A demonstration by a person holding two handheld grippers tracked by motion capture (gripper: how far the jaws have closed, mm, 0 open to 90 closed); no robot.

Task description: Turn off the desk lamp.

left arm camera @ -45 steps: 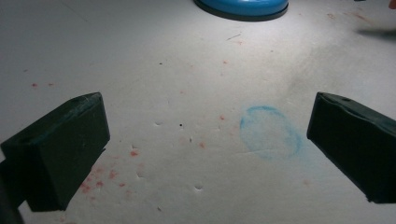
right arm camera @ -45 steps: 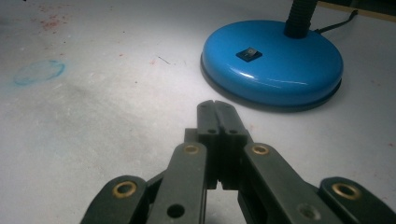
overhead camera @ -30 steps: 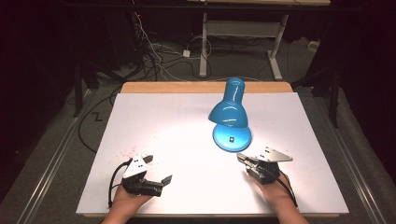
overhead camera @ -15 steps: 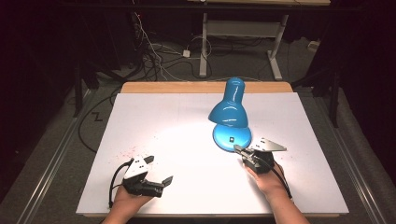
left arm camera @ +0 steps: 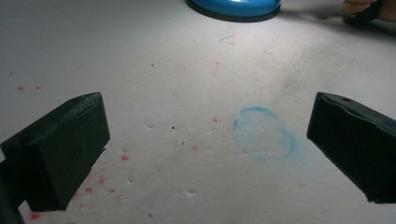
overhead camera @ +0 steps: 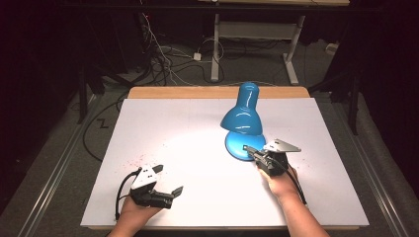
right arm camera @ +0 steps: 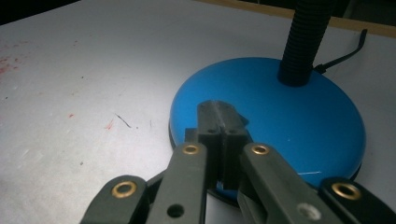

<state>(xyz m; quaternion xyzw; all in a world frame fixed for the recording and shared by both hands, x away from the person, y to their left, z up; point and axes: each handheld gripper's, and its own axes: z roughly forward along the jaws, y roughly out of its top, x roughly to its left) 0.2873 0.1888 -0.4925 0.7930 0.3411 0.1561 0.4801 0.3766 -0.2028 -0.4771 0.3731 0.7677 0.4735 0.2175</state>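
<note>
White table [overhead camera: 188, 123] with a wood strip along the far edge [overhead camera: 197, 92]. No containers anywhere on it, so nothing to report on contents.

Blue desk lamp [overhead camera: 243, 116] stands right of centre, toward the far half. Round blue base [right arm camera: 299, 121] flat on the sheet, black ribbed neck [right arm camera: 303, 42] rising from its far part, shade [overhead camera: 245, 109] bent forward over the base. Lit patch on the table just left of the base.

Right gripper [overhead camera: 253, 152]: 2 jaws pressed together, nothing between them, tips over the near edge of the lamp base. In the right gripper view the joined tips [right arm camera: 219, 122] sit above the blue top surface; can't tell if they touch it. Grey plate [overhead camera: 281, 145] on top, hand [overhead camera: 279, 177] behind it.

Left gripper [overhead camera: 173, 193]: near-left of the table, well apart from the lamp, jaws spread wide, holding nothing. Left gripper view shows both black pads [left arm camera: 65, 149] low over bare sheet, with a faint blue ring mark [left arm camera: 264, 134] between them and red specks [left arm camera: 123, 157] scattered around.

Hidden or unclear:
- Lamp shade covers most of the base from the high view; only a near crescent shows.
- Neck top cut off in the right gripper view.
- A thin black cable [right arm camera: 343, 56] leaves the base on the far side; its end is out of frame.
- Left gripper view catches only the near rim of the base [left arm camera: 233, 8] at the top edge, plus a bit of the other hand [left arm camera: 369, 7] at the top right corner.
- Floor behind the table is dark, with tangled cables [overhead camera: 163, 54] and a table frame [overhead camera: 257, 34].
</note>
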